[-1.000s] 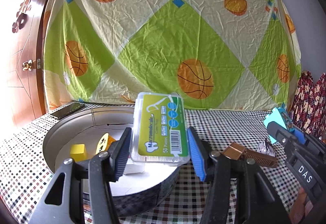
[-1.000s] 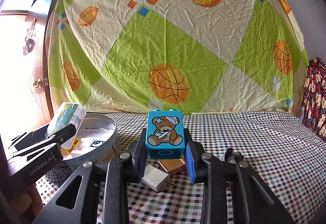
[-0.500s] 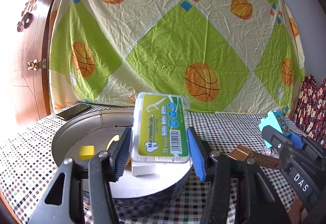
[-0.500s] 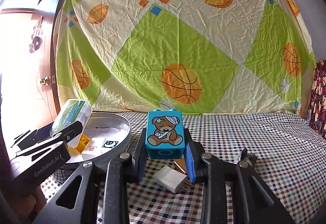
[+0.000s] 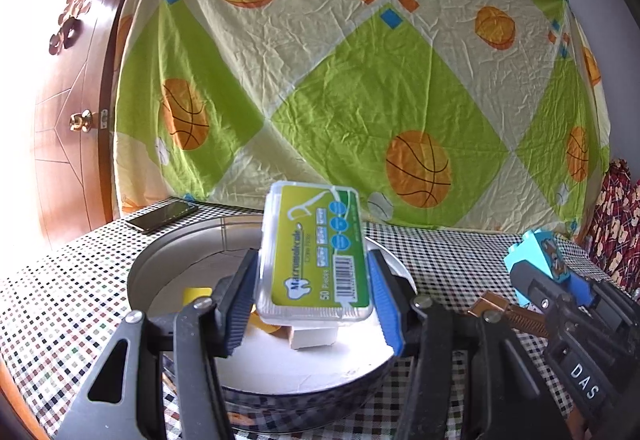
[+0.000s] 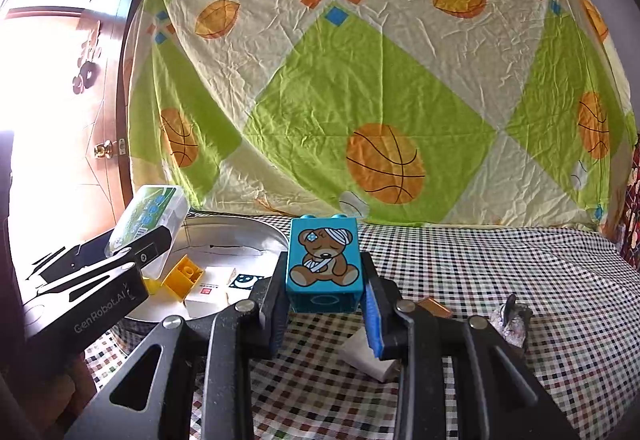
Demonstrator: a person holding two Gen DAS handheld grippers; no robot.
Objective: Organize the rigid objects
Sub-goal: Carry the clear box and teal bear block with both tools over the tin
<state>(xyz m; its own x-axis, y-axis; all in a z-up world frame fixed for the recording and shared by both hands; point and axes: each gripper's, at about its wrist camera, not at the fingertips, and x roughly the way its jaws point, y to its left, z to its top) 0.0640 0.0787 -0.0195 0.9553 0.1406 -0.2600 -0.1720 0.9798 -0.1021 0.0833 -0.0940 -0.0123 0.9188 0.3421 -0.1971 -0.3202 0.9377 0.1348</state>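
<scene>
Clear plastic dental-floss box with a green label (image 5: 316, 260), clamped upright between the blue pads of the left gripper (image 5: 314, 300), above the round silver metal tin (image 5: 160, 260). Blue toy brick printed with a bandaged bear (image 6: 323, 264), pinched in the narrowly parted right gripper (image 6: 324, 300), just right of the tin's rim, above the checked tablecloth (image 6: 500, 272). Inside the tin: yellow toy brick (image 6: 184, 276) and small white box (image 6: 210, 290), touching. On the cloth: white plug adapter (image 6: 366, 354), copper-coloured clip (image 5: 504, 314), black phone (image 5: 162, 215).
</scene>
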